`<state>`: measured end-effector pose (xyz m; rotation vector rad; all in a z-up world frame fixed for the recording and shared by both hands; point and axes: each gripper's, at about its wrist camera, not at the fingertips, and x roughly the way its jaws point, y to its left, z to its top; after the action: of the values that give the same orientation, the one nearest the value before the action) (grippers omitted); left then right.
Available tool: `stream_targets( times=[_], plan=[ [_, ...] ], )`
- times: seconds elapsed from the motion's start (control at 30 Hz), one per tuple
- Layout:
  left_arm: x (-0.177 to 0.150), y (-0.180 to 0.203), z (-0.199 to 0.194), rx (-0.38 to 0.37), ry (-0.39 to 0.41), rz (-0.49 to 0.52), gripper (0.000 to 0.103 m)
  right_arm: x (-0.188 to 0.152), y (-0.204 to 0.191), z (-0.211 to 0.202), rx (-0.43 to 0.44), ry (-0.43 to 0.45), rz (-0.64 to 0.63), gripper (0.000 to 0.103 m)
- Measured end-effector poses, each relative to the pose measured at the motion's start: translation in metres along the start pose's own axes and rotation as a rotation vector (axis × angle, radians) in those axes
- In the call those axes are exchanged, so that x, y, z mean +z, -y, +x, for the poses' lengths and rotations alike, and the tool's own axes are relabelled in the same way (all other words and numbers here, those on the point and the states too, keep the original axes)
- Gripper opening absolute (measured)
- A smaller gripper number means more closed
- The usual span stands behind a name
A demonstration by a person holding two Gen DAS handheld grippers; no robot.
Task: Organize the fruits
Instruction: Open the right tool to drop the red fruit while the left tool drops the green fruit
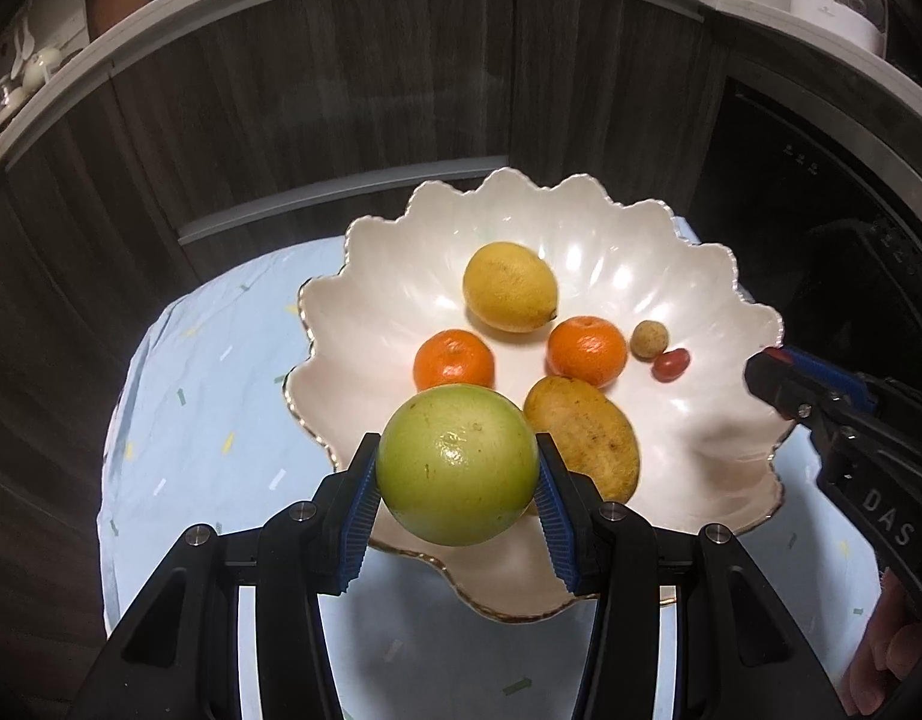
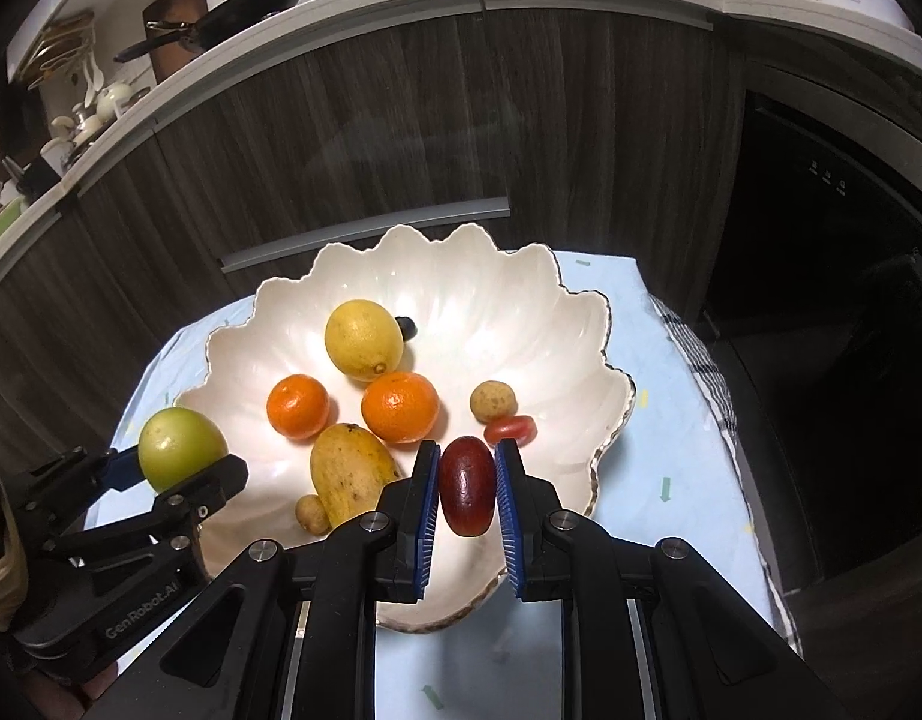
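Two grippers, each pinching a fruit above the bowl

Left gripper: fingers pinch a round green fruit from both sides, pads touching it, held over the near left rim of the bowl. Right gripper: fingers pinch a dark red oval fruit, upright between the blue pads, over the near part of the bowl.

Bowl is white, scalloped, gold-edged, on a light blue cloth covering the desk. Inside: yellow lemon at the far side, two oranges nearer, yellow mango in front, touching or nearly touching the green fruit's outline in the left view. Small tan round fruit just beside a small red tomato, right of the oranges. Another small tan fruit against the mango's near end. Small dark item behind the lemon, unclear what.

Dark wood cabinets behind.
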<state>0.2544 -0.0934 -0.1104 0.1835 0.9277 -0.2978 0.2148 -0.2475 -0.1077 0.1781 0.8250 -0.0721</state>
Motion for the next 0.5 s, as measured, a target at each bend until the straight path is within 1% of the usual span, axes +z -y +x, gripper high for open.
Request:
stream_targets(
  times=[0.03,0.07,0.17,0.23,0.27,0.33,0.37,0.5],
  plan=[
    [0.0,0.0,0.002,-0.001,-0.006,-0.002,0.048,0.0,0.0,0.0,-0.007,0.001,-0.002,0.025],
    [-0.001,-0.001,0.003,-0.005,-0.016,-0.007,0.048,0.0,0.0,-0.001,-0.009,0.003,-0.002,0.034],
    [-0.004,-0.002,0.006,-0.004,-0.038,-0.015,0.048,0.0,-0.001,-0.005,-0.025,0.022,-0.004,0.046],
    [-0.006,-0.002,0.007,-0.005,-0.046,-0.016,0.049,0.0,-0.001,-0.007,-0.031,0.027,-0.01,0.047],
    [-0.006,-0.001,0.007,-0.006,-0.047,-0.016,0.052,0.0,-0.002,-0.007,-0.03,0.028,-0.013,0.047],
    [-0.006,0.0,0.001,-0.009,-0.019,-0.012,0.073,0.0,-0.002,-0.009,-0.025,0.031,-0.012,0.047],
    [-0.005,0.001,-0.003,-0.002,-0.002,-0.01,0.076,0.0,-0.001,-0.01,-0.022,0.032,-0.011,0.047],
    [-0.002,0.001,-0.01,0.006,0.015,-0.005,0.077,-0.001,0.0,-0.016,-0.018,0.041,-0.002,0.047]
  ],
)
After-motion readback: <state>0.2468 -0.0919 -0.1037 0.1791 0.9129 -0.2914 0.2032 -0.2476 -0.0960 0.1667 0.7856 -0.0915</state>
